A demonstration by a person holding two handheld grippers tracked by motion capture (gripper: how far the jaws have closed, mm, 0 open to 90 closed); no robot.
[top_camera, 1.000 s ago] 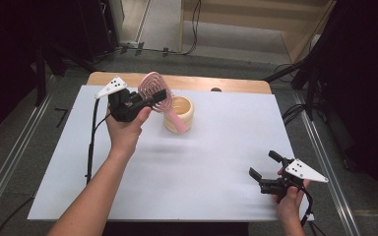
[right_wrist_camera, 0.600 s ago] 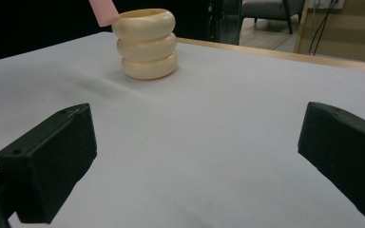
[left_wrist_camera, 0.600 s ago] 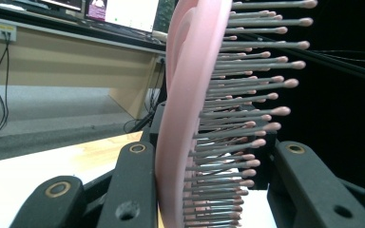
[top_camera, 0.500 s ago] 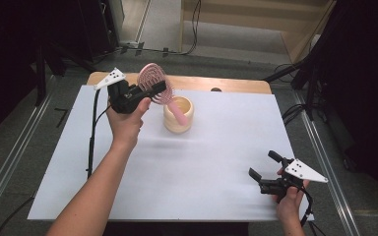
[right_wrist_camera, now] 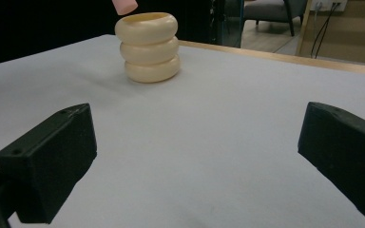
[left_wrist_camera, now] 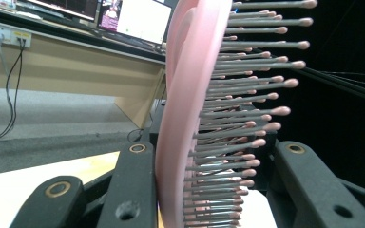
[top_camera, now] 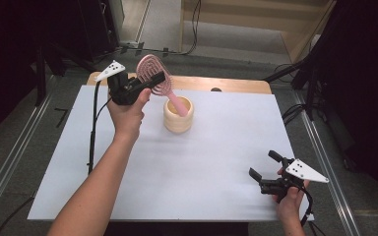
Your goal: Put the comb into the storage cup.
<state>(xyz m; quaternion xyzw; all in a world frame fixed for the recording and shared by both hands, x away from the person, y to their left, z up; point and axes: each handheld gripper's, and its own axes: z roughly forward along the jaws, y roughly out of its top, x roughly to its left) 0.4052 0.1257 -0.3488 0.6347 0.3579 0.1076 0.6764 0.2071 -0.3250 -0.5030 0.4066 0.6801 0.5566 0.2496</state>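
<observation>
A pink hairbrush hangs in the air above the table's far left part, its handle end just over the mouth of a cream ribbed cup. My left gripper is shut on the brush's head. In the left gripper view the pink head and its grey bristles stand between the two black jaws. The handle's tip hovers over the cup in the right gripper view. Near the front right corner my right gripper rests open, nothing between its fingers.
A white sheet covers the wooden table. Metal rails run along both sides at floor level. Cables and dark stands sit beyond the far edge. A black cable trails from the left gripper down the sheet.
The left hand has lifted the brush and drawn it left and away, so the handle has come up out of the cup. The right gripper has stayed put.
</observation>
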